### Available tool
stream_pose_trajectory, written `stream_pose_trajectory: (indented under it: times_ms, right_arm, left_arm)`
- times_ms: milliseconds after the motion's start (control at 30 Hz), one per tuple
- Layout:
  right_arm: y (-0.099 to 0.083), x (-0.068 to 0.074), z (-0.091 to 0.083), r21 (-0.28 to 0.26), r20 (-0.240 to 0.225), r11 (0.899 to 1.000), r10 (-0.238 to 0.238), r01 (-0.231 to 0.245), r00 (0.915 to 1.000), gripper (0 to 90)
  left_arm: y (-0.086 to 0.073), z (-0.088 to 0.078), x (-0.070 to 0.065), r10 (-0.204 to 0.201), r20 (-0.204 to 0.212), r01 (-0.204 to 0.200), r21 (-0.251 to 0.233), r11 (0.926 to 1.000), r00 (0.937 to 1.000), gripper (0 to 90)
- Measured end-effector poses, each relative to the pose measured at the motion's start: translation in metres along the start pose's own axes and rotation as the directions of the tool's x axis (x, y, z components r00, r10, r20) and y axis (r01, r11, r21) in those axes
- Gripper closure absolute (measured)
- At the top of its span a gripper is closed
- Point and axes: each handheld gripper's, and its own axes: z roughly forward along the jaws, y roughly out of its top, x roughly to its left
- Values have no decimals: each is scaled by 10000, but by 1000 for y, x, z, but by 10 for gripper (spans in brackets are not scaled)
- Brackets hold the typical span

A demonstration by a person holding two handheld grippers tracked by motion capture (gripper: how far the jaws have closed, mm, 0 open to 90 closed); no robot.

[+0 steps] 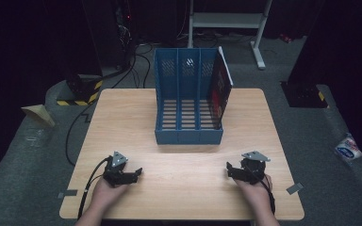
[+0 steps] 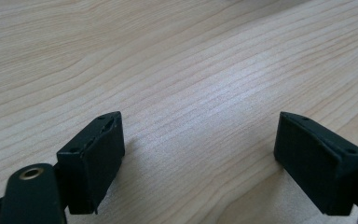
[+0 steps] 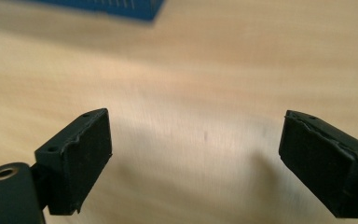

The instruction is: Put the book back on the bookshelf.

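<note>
Light wooden table (image 1: 179,188), blue 3-slot file rack (image 1: 188,101) standing at its far middle

No text, label, brand or number can be read anywhere. The dark red cover (image 1: 220,89) leaning in the right compartment of the blue file rack (image 1: 188,134) carries some printing, but it is too small and too steeply angled to make out. The white and blue packet (image 1: 348,148) lying on the floor to the right of the bench (image 1: 122,117) bears a blue mark, equally illegible. The yellow and black hazard stripes (image 1: 78,101) on the floor at the far left are a warning pattern without any words.
</note>
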Motion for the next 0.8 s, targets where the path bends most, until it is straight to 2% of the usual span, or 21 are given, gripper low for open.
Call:
stream_pose_trajectory:
  times_ms: [33,100,167,267,333,400,433,500,800]
  right_arm:
    - [-4,0,2,395,38,9992,-98,97,9999,104]
    - [-5,3,0,289,125,9992,-281,277,9995,120]
    - [-5,5,0,396,19,9990,-186,185,9998,117]
    - [-5,9,0,361,273,9993,21,-31,9996,108]
    - [-5,10,0,328,394,9995,-15,2,9992,109]
    - [-5,9,0,348,318,9994,40,-51,9995,108]
    - [-5,10,0,354,310,9992,185,-196,9993,111]
    - [-5,9,0,328,381,9994,42,-55,9993,112]
    - [-5,10,0,338,383,9994,95,-108,9992,119]
  left_arm:
    - [0,0,0,-20,-2,20,1,10000,10000,163]
    - [0,0,0,-69,-22,69,5,10000,10000,163]
    - [0,0,0,-207,-135,208,50,9998,9997,148]
    - [0,0,0,-328,-341,331,65,9994,9989,148]
    - [0,0,-1,-457,-453,459,15,9989,9979,147]
    - [0,0,-2,-522,-444,522,-5,9986,9976,150]
    - [0,0,-2,-456,-444,456,-18,9990,9980,155]
    - [-1,0,-2,-399,-425,397,-48,9992,9983,165]
    - [-1,-2,-3,-248,-297,246,-50,9997,9993,187]
